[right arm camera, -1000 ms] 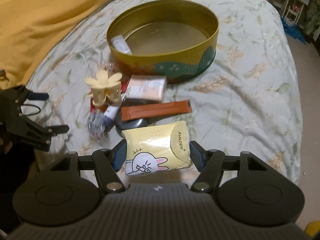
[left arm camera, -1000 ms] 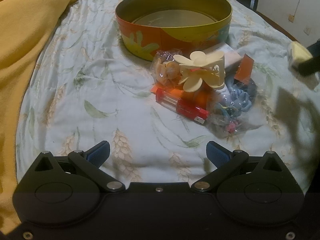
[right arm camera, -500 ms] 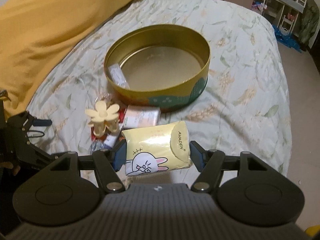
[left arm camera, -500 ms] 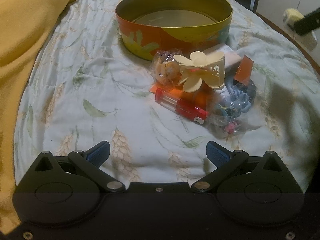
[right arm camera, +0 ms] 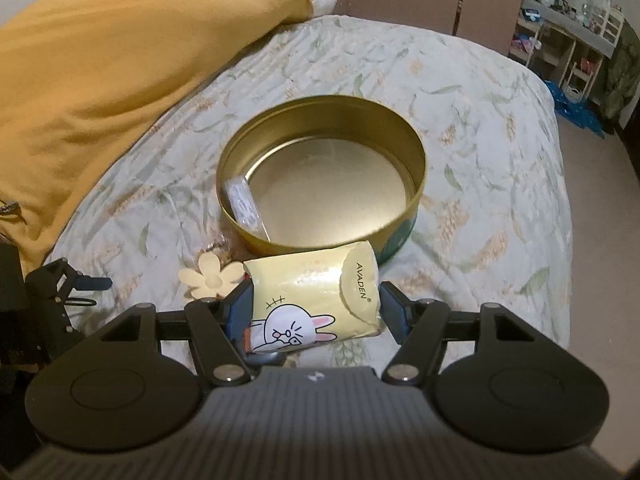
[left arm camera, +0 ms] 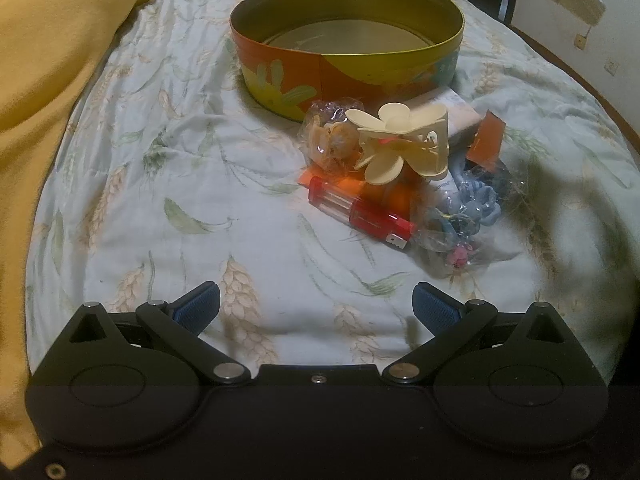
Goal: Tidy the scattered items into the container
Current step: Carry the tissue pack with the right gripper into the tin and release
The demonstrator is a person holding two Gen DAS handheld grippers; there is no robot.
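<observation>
Your right gripper [right arm camera: 316, 312] and its load hide most of the scattered pile in the right wrist view; only the petals of the cream flower hair clip [right arm camera: 210, 276] show at 9 o'clock of the pack. In the left wrist view the tin's near wall blocks its floor. The small wrapped item [right arm camera: 244, 204] inside the round tin [right arm camera: 416, 152] leans against the wall at 9 o'clock, its label too blurred to read.

From the left wrist, the pile sits at 5 o'clock of the round tin [left arm camera: 348, 72]: the hair clip [left arm camera: 400, 144] on top, a red tube [left arm camera: 360, 212] below it, a clear bag of blue hair ties [left arm camera: 472, 208] at 4 o'clock, an orange sachet [left arm camera: 488, 140] at 3 o'clock. A yellow blanket [left arm camera: 52, 80] lies at 9 o'clock.

Your right tongs are closed on the yellow bunny tissue pack [right arm camera: 316, 300], held above the tin's near rim. Your left gripper [left arm camera: 316, 304] is spread wide, holding nothing, above the floral bedspread [left arm camera: 160, 184].
</observation>
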